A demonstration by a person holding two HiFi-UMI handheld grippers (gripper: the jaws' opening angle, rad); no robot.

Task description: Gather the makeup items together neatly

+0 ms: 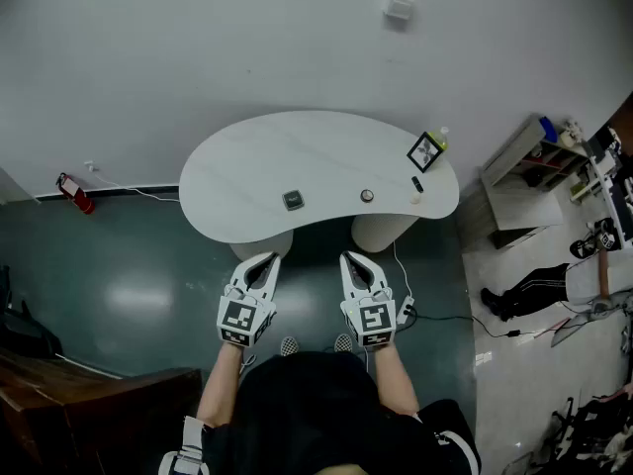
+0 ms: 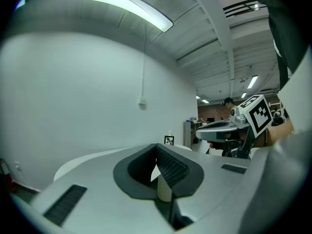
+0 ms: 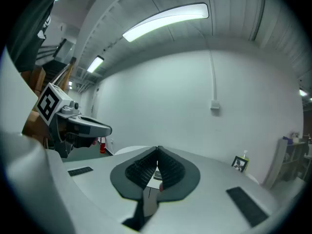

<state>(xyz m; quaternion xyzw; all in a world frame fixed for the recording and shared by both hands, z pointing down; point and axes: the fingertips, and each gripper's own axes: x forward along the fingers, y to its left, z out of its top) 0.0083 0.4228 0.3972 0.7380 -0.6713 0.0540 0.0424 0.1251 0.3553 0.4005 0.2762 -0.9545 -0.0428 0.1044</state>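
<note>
Your left hand-held gripper (image 1: 267, 261) is out in front of you, short of the near edge of the white counter (image 1: 247, 166). Its jaws are closed tip to tip with nothing between them, which fits a start pose rather than a reach. Just beyond it, near the counter's front edge, lies a small dark square case (image 1: 293, 200), lying alone; it looks like the nearest piece for that side to collect. Your right hand-held gripper (image 1: 351, 261) is level with the left one, also off the counter, and it too is closed on nothing. Holding both back like this gives you a clear look at how the makeup is laid out. Ahead of the right one is a small round item (image 1: 367, 196), well apart from the square case. Further right is a short dark stick (image 1: 417, 184), too small to name for certain. These pieces are strung along the front of the counter rather than grouped, so I judge the gathering has not begun. Behind the stick a little picture frame (image 1: 425, 151) is propped up, with a bottle (image 1: 441, 137) just beside it by the wall. That corner could serve as the gathering spot, since the frame and bottle are already close together there.
</note>
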